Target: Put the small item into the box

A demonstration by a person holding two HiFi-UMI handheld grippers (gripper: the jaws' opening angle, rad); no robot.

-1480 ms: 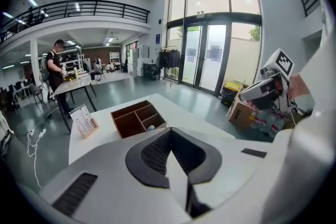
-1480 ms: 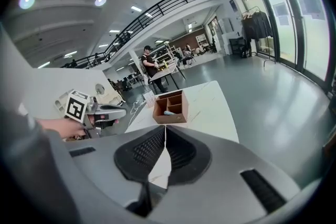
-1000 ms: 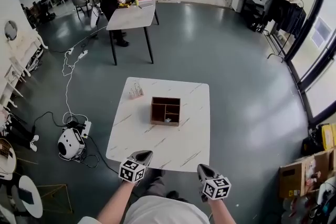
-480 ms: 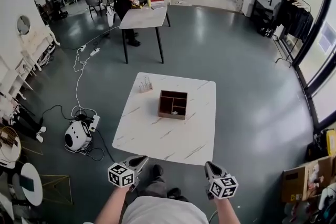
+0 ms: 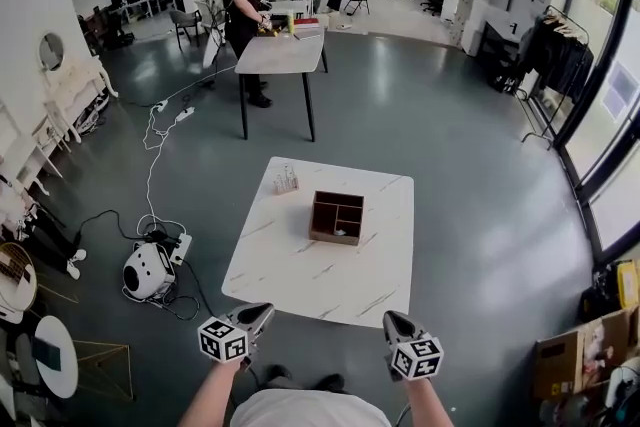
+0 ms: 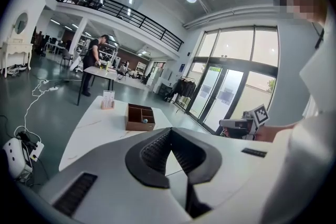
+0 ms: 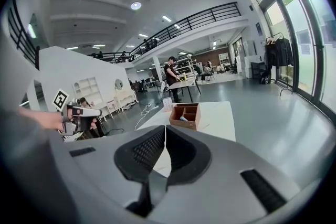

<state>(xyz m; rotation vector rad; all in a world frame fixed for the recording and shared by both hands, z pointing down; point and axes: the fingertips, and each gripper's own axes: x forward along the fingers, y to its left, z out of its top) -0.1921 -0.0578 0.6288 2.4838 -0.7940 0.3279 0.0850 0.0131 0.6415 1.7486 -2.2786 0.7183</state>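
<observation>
Wooden box [image 5: 337, 217] sitting mid-way along marble table [image 5: 290, 265]. Small item [image 6: 145, 120] seemingly lying inside already, in near-side compartment. I'm holding left gripper [image 5: 262, 313] and right gripper [image 5: 391, 321] short of table edge, both with jaws pressed together, gripping nothing. Risks I'm weighing: reaching in again and shoving box, clipping small rack [image 5: 286, 180] near it, or snagging floor cables [image 5: 150, 165] while stepping.
</observation>
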